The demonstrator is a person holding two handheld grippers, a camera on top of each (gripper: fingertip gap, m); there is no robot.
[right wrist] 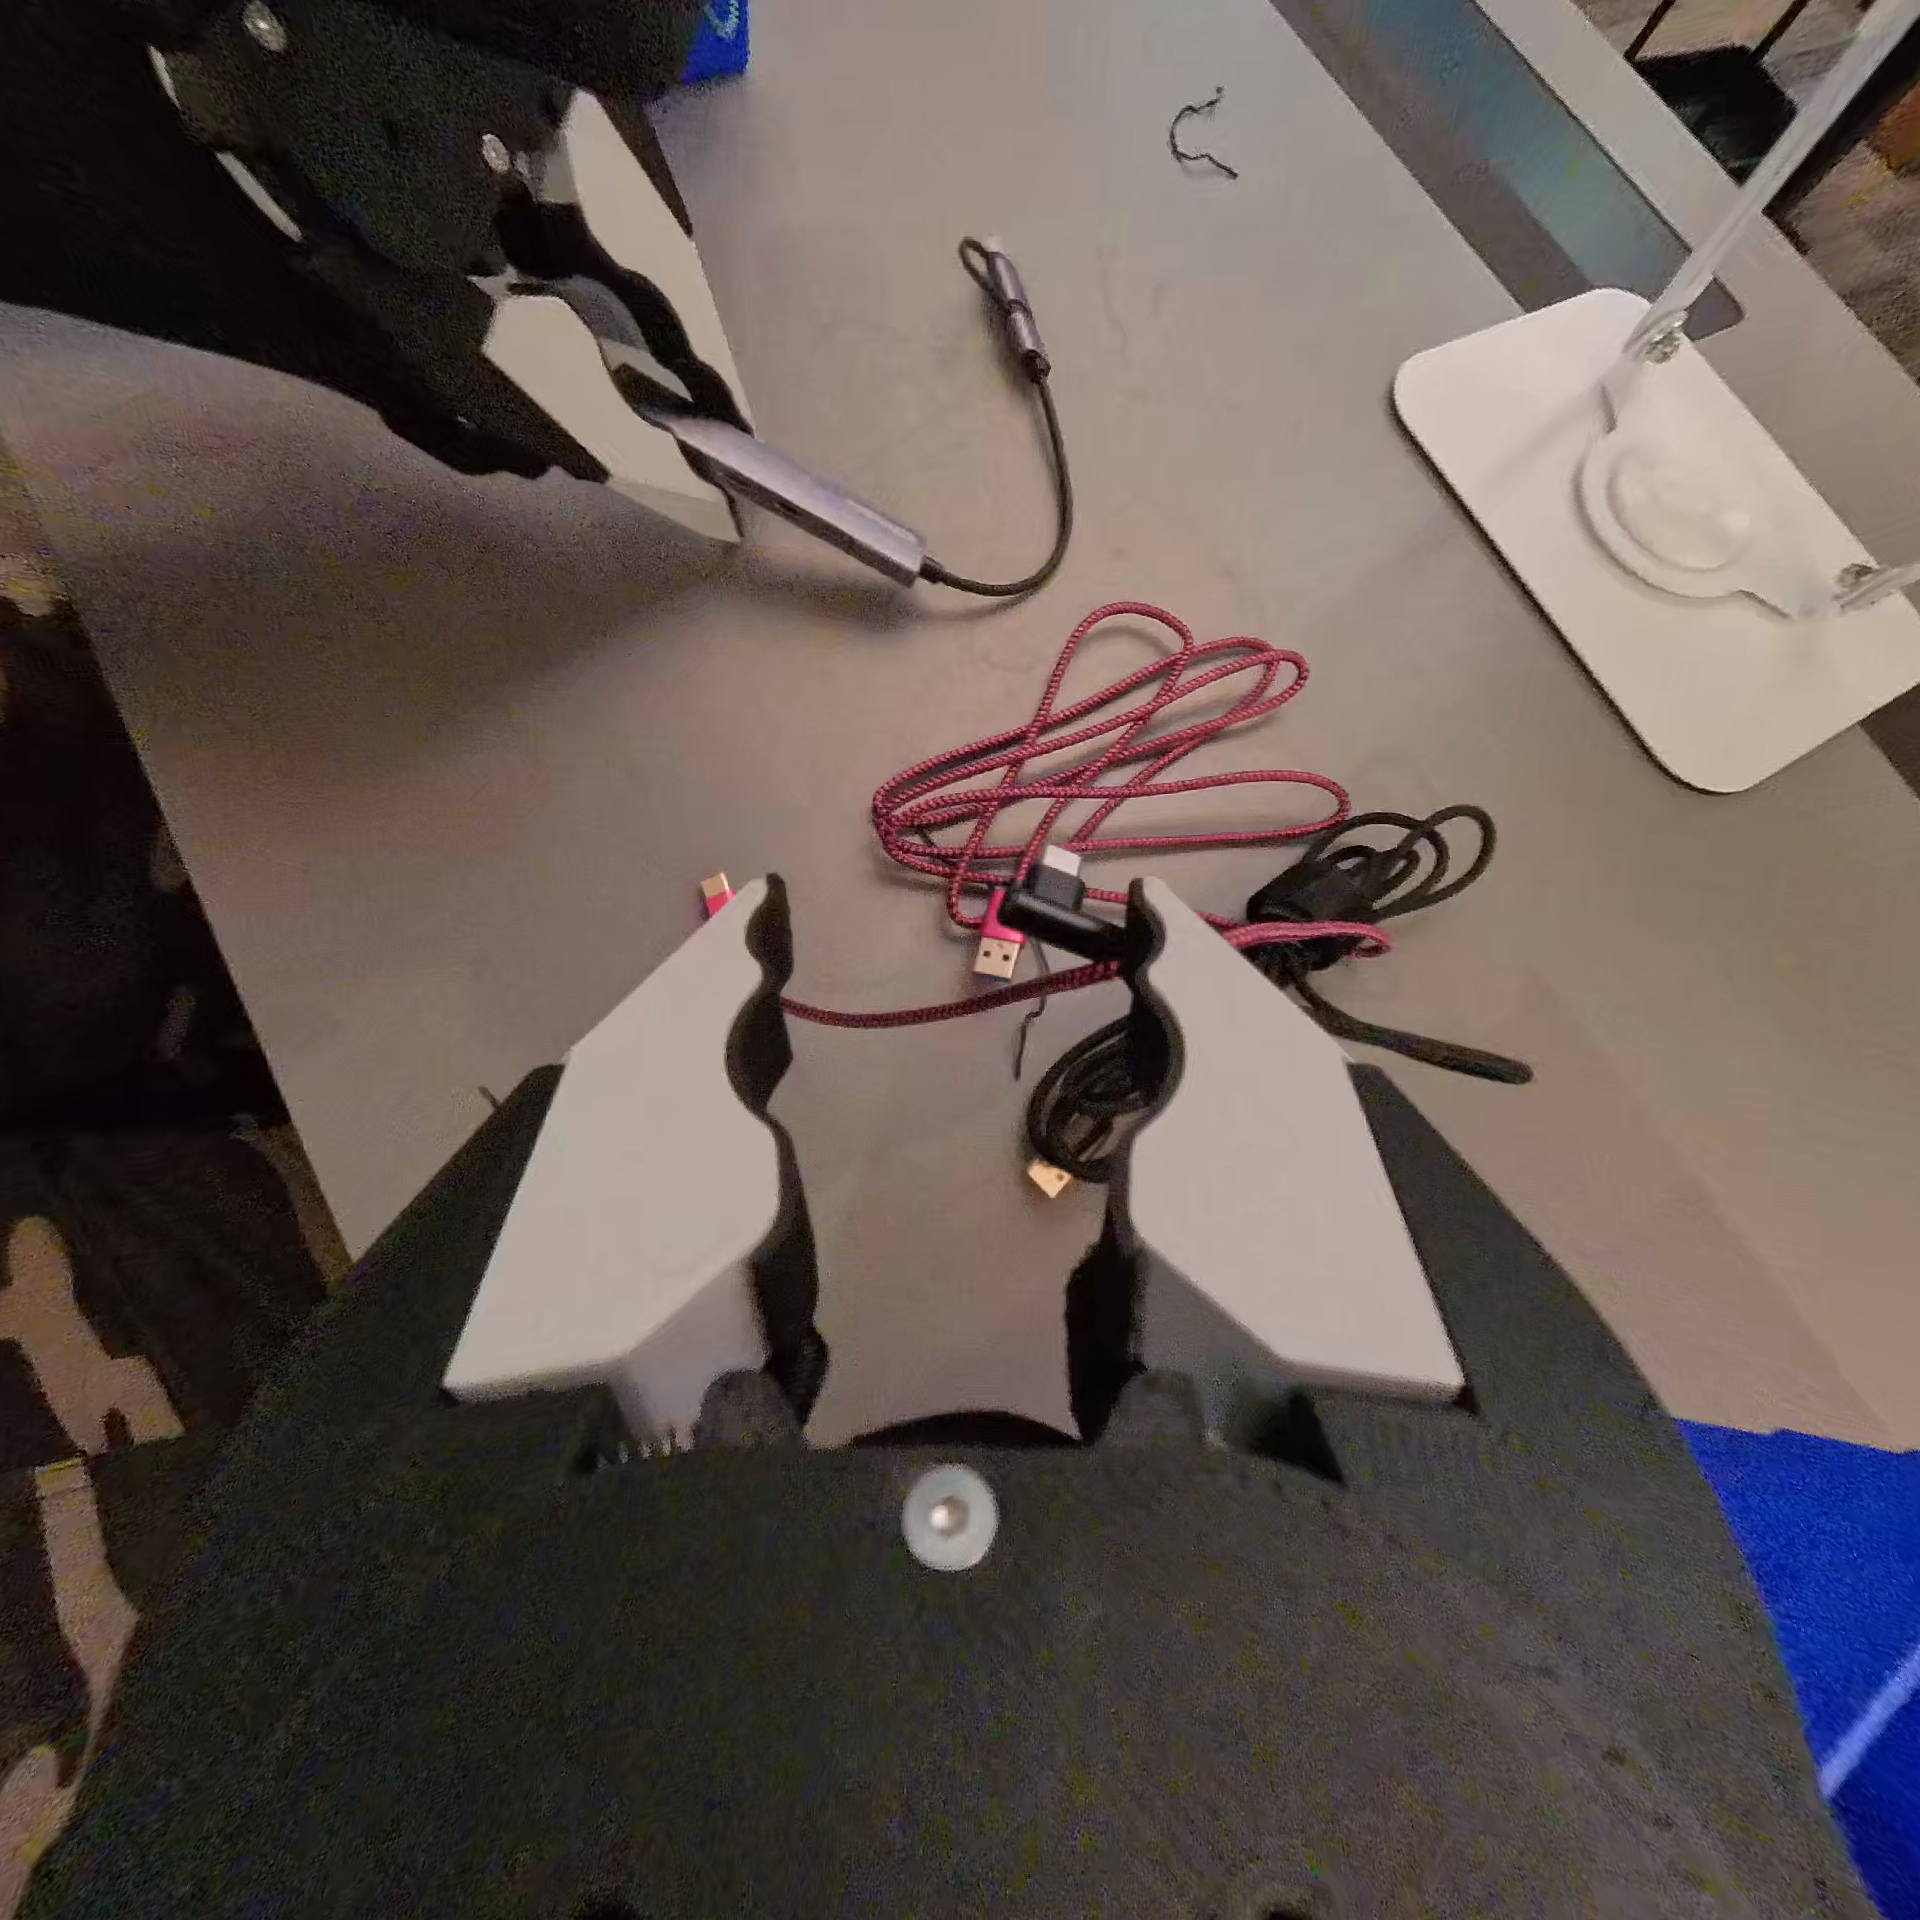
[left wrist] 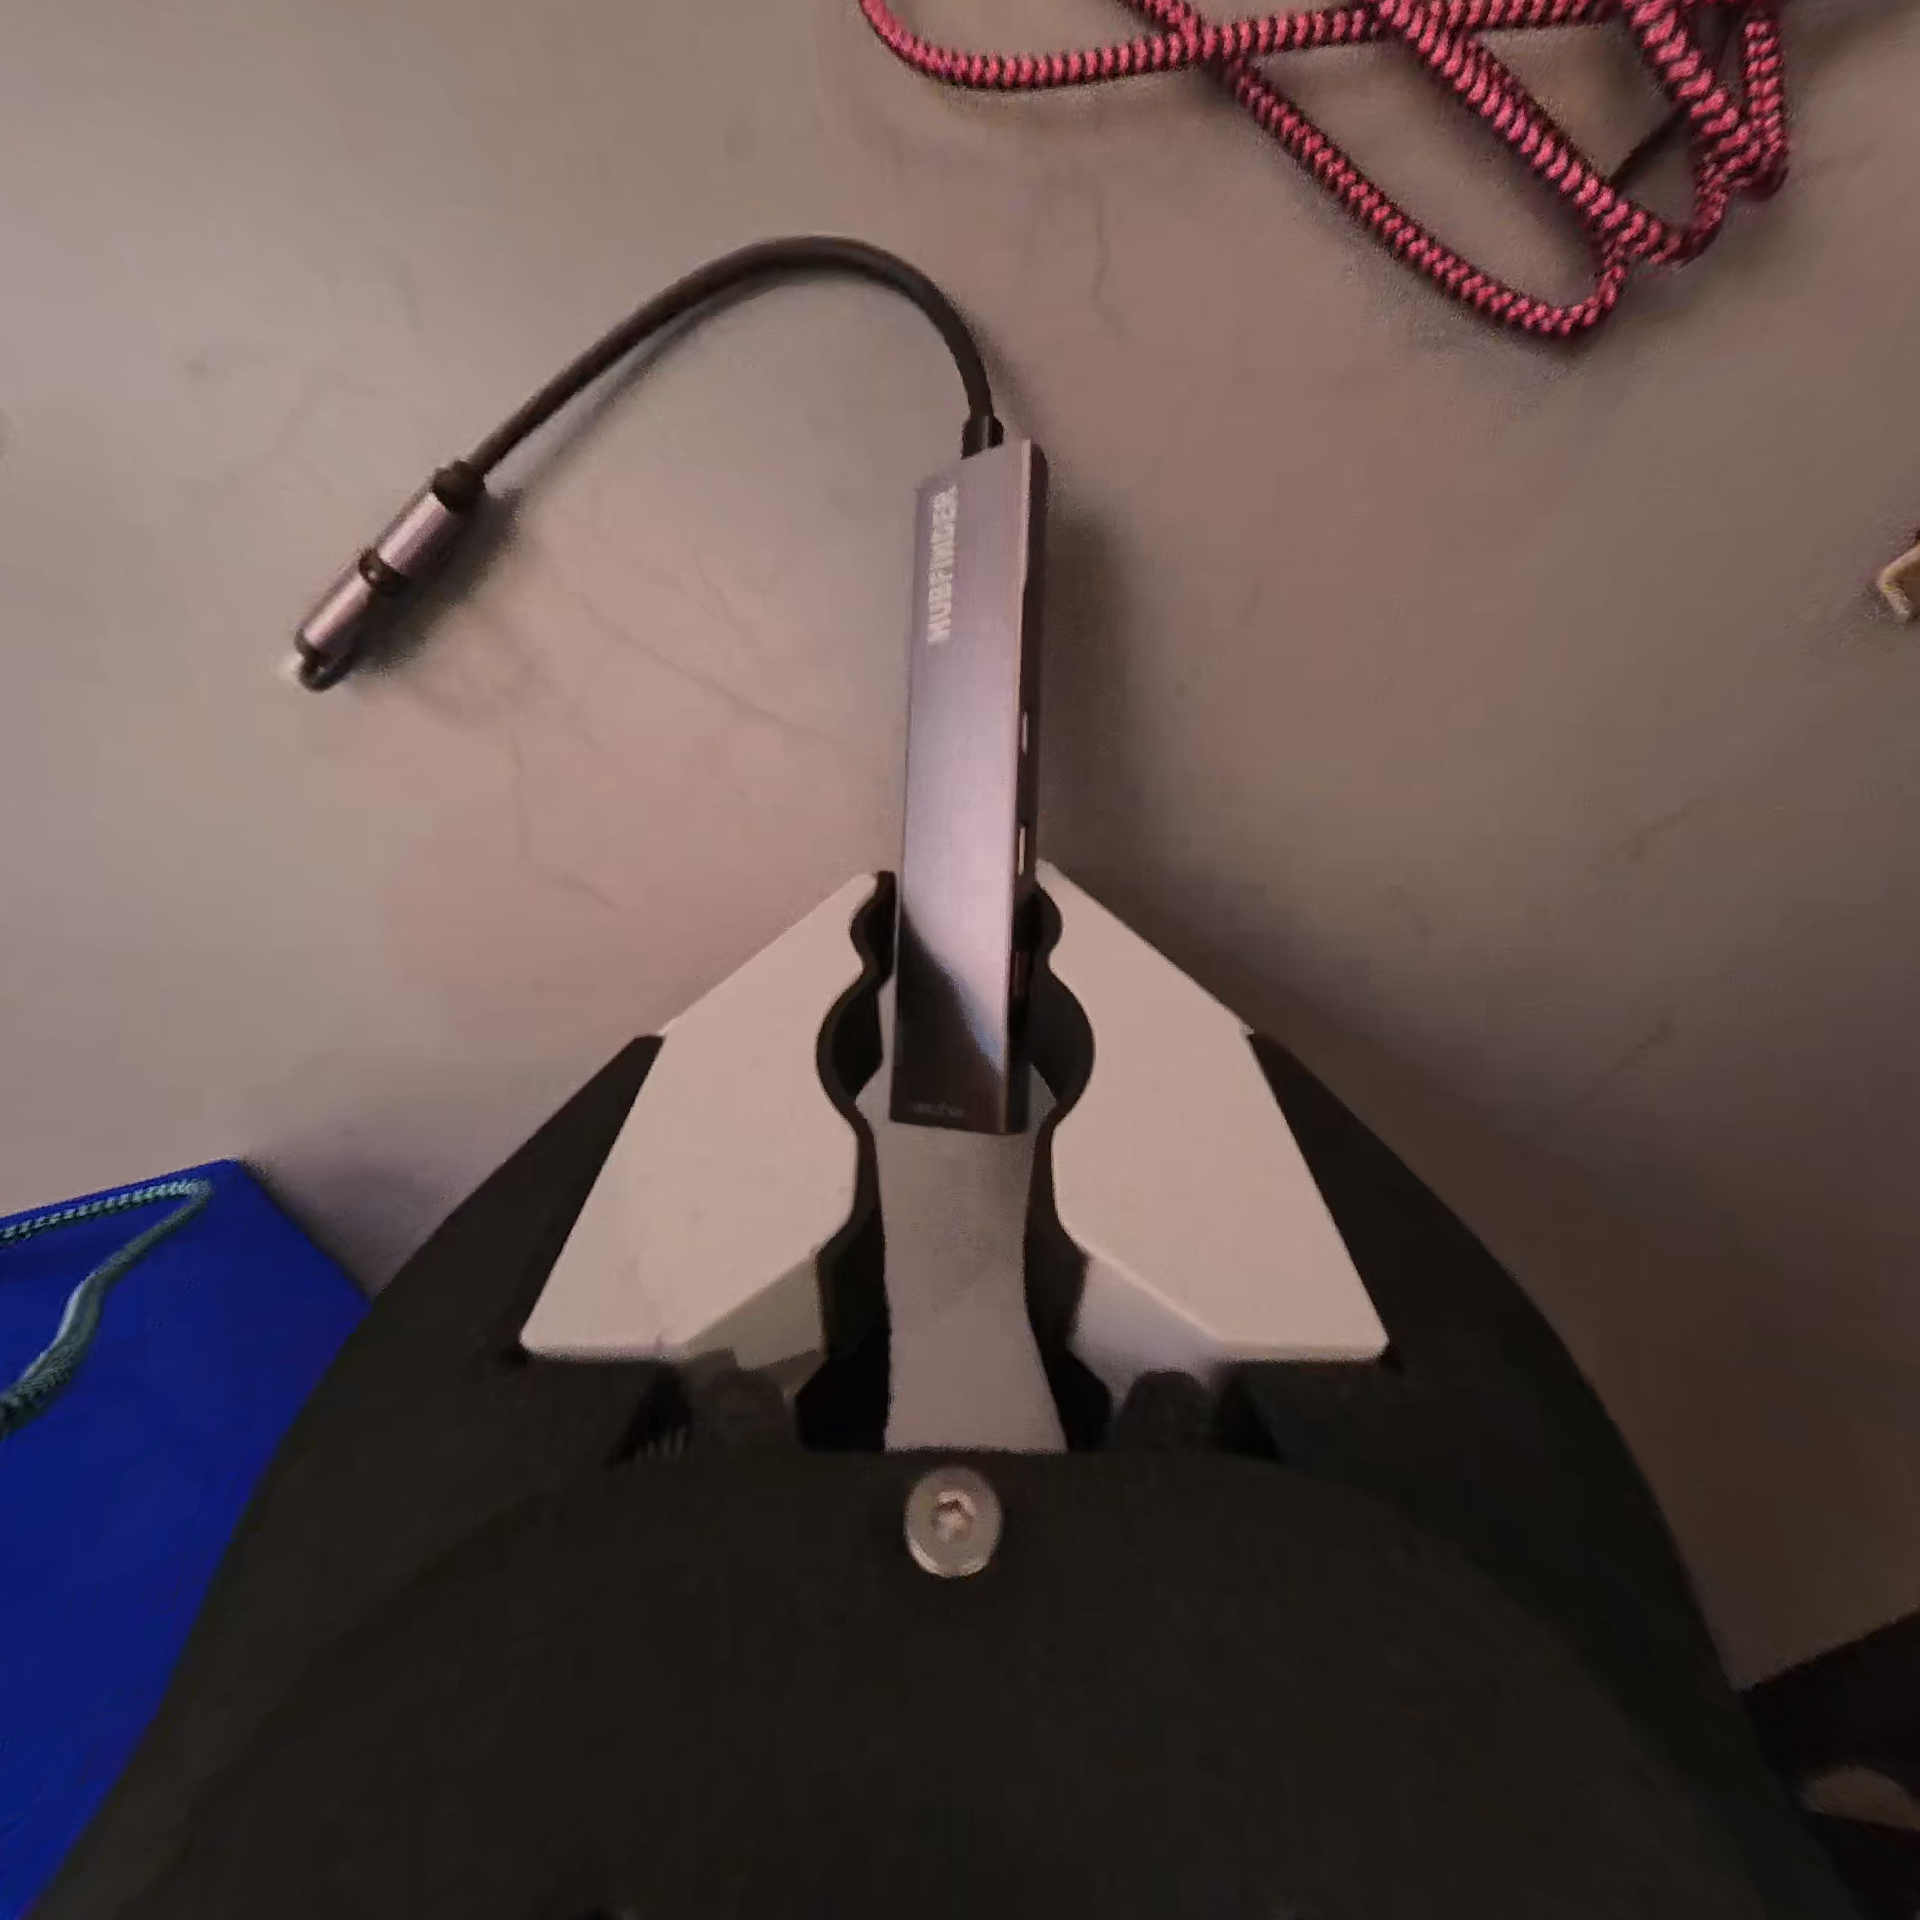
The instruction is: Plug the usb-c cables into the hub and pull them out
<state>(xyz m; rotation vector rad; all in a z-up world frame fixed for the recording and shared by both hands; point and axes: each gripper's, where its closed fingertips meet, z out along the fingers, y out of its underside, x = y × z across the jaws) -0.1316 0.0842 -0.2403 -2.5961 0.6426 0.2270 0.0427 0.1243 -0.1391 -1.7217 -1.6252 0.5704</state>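
My left gripper (left wrist: 961,894) is shut on the near end of a slim grey hub (left wrist: 971,675), held on edge with its ports facing right. The hub's short black lead (left wrist: 727,301) curves left to a metal plug (left wrist: 390,577) lying on the grey table. In the right wrist view the hub (right wrist: 800,494) and left gripper (right wrist: 707,457) are at the upper left. My right gripper (right wrist: 956,894) is open and empty above the table. A red braided cable (right wrist: 1101,769) and a black cable (right wrist: 1361,883) lie coiled beyond its fingertips; a black angled plug (right wrist: 1049,909) sits near the right finger.
A white lamp base (right wrist: 1621,561) stands at the right of the table. A blue pouch (left wrist: 114,1455) lies at the lower left of the left wrist view. A red USB-A plug (right wrist: 1000,948) and a gold-tipped plug (right wrist: 1051,1179) lie between the right fingers' tips. My left gripper is the nearer one to the hub's short black lead (left wrist: 727,301): about 11 centimetres, against 20 centimetres.
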